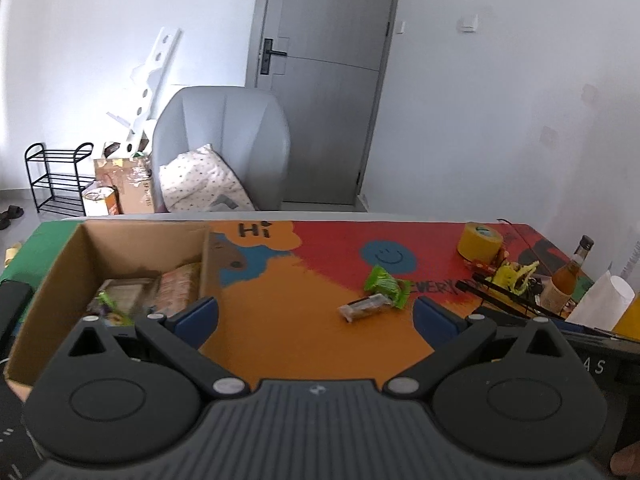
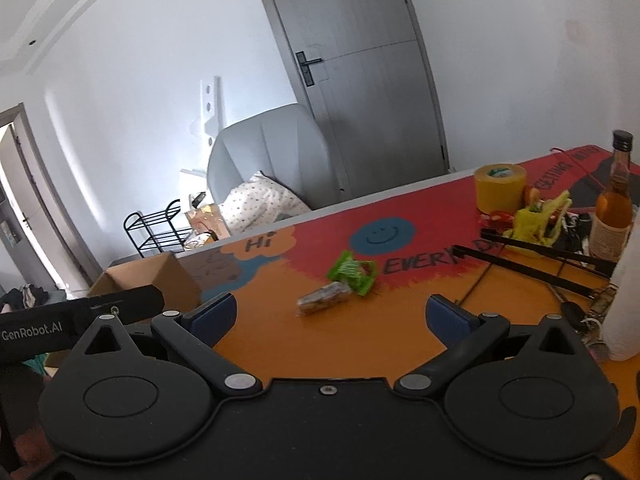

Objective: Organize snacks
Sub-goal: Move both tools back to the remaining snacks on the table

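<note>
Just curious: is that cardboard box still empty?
No, the cardboard box already holds several wrapped snacks at its bottom, seen in the left view.

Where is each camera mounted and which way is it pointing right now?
Left wrist: on the left claw, facing across the table toward the door; open jaws, cardboard box at left.
Right wrist: on the right claw, tilted, facing the same way; open jaws, the left claw's body at left.
Shared: green snack packet, clear-wrapped snack bar, yellow tape roll, bottle.
</note>
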`<state>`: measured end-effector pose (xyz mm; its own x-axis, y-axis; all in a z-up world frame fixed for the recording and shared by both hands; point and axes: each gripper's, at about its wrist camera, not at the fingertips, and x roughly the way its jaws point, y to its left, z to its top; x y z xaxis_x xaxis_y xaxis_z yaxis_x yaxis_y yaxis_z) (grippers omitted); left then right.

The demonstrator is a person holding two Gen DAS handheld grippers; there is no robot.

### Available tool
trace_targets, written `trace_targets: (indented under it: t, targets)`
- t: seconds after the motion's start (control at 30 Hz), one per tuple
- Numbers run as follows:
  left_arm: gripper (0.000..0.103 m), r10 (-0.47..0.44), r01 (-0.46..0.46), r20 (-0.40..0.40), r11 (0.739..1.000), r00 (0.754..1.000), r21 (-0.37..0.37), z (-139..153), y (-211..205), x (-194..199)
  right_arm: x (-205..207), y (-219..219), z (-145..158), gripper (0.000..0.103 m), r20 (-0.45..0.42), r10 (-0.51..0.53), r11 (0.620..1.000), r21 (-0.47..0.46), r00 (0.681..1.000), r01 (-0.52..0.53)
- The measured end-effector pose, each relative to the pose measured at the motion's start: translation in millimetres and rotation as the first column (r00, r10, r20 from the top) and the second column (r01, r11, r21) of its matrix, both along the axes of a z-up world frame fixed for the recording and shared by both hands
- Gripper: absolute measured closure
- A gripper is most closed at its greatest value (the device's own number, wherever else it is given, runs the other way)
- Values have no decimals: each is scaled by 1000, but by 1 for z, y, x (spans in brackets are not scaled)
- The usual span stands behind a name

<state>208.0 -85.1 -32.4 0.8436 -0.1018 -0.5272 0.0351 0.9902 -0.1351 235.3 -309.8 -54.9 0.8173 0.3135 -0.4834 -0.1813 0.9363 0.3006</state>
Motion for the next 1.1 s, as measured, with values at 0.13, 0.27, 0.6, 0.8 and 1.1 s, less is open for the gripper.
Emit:
trace_targets:
  t: [0.13,0.27,0.6,0.8,1.1]
  targets:
    - [0,2,-2,-2,1000,1000,1,-6,-11,6,5,-13,-8,0,-19,-19,1000,7,1000,19]
    - [0,7,-7,-15,1000,1000,9,-11,-19,15,12,-25,-16,0,-49,-22,999,30,999,23]
    - [5,-33,33,-41,999,999,-21,-31,-33,48,40,-46,-32,1,-89,-60,995,80,994,67]
    - [14,-39,38,-55,999,998,-24,-44,-39,76,72,-50,-45,10,-146,-45,985,156,988,68]
    - [26,-38,39,-100,999,994,4,-73,-44,112,109,-42,-60,16,-192,-21,977,204,981,61]
